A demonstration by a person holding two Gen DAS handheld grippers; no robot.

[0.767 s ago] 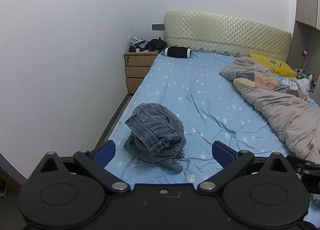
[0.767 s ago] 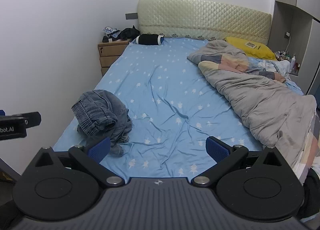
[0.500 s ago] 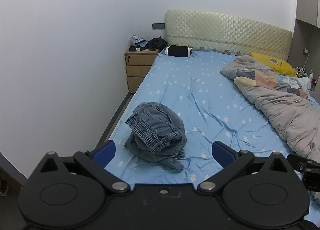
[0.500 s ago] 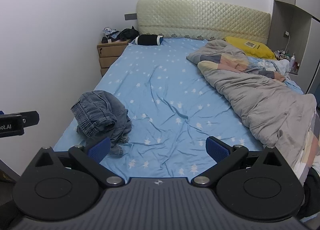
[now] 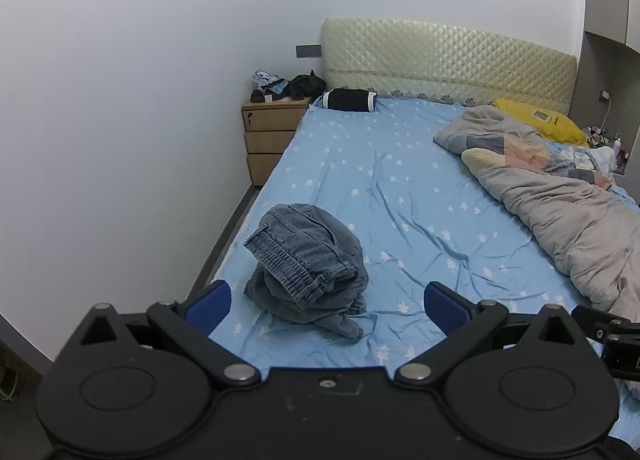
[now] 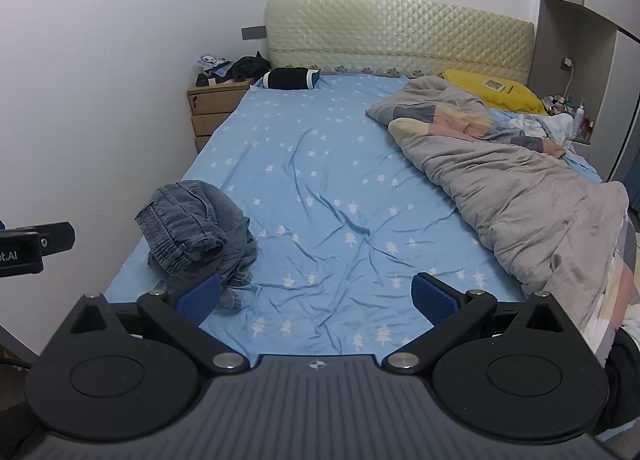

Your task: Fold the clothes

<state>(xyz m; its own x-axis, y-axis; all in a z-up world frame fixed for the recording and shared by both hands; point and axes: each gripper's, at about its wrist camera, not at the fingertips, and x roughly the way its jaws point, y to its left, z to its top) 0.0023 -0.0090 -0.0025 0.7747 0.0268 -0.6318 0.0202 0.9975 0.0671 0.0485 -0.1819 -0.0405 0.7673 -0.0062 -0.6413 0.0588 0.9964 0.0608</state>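
A blue star-print bed sheet [image 6: 320,163] covers the bed. At its head stands a quilted cream headboard [image 6: 400,33], with a black bolster pillow [image 6: 290,78] just below its left end. A grey quilt [image 6: 520,195] lies bunched along the sheet's right side, a yellow pillow [image 6: 496,93] beyond it. A wooden nightstand [image 6: 212,107] stands left of the bolster, with dark clutter on top.

One denim garment [image 5: 308,260], one quilt [image 5: 560,211], two pillows [image 5: 536,123].
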